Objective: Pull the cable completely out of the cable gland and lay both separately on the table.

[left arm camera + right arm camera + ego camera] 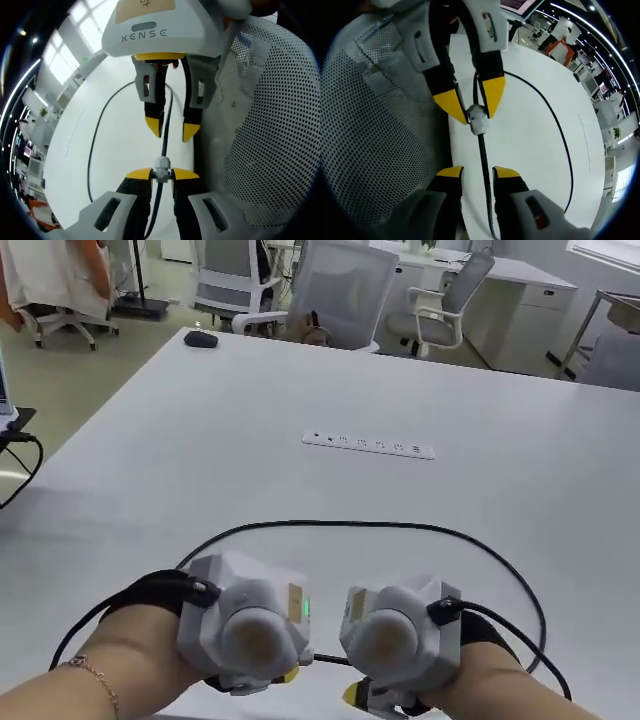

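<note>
A long black cable (330, 526) loops over the white table (470, 400) and comes back between the two grippers near the front edge. My left gripper (161, 174) is shut on the small white cable gland (161, 166), which the cable (165, 127) runs through. In the right gripper view the gland (477, 119) sits between the left gripper's yellow fingertips (492, 95). My right gripper (478, 172) faces the left one, open, with the cable (483, 160) passing loosely between its jaws. In the head view the left gripper (290, 672) and right gripper (355, 692) nearly meet.
A white power strip (368, 445) lies mid-table. A dark mouse (201, 338) sits at the far left corner. Office chairs (340, 285) stand beyond the far edge. White mesh clothing (270, 125) is close beside the grippers.
</note>
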{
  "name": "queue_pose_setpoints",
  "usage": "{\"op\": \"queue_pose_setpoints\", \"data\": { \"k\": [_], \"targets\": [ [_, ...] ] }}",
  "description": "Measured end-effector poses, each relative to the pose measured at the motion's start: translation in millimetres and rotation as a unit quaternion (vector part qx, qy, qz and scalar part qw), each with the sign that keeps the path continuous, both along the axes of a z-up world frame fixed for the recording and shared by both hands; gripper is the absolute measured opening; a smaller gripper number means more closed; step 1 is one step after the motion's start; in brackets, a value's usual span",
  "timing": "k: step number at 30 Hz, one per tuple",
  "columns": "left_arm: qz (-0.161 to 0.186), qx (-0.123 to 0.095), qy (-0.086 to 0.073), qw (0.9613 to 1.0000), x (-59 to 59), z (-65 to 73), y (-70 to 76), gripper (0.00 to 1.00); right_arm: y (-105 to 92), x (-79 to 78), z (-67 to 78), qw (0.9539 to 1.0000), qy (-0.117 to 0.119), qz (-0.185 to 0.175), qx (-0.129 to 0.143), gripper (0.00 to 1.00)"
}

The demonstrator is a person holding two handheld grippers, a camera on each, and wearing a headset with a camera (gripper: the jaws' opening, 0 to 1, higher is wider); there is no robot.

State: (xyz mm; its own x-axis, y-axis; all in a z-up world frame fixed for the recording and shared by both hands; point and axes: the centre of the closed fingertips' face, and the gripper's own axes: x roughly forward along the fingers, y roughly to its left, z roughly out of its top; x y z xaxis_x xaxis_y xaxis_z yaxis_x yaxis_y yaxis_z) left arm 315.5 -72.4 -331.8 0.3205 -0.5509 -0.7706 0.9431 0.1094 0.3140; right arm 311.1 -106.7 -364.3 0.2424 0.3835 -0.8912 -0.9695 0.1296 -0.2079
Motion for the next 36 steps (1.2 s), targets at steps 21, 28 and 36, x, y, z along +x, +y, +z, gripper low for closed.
{"op": "queue_pose_setpoints", "data": {
  "k": [21,28,36],
  "targets": [
    [0.009,0.006,0.0,0.9999,4.4,-2.6,3.3,0.16,-51.1,13.9,-16.0,0.9922,0.016,-0.092,-0.083,0.05],
    [0.011,0.006,-0.001,0.9999,5.3,-2.2,3.7,0.16,-68.9,11.5,-20.3,0.9857,0.03,-0.123,-0.111,0.06],
    [0.011,0.01,-0.003,0.9999,5.0,-2.4,5.1,0.16,-38.6,4.1,-15.9,0.9952,0.022,-0.059,-0.074,0.17]
  ]
}}
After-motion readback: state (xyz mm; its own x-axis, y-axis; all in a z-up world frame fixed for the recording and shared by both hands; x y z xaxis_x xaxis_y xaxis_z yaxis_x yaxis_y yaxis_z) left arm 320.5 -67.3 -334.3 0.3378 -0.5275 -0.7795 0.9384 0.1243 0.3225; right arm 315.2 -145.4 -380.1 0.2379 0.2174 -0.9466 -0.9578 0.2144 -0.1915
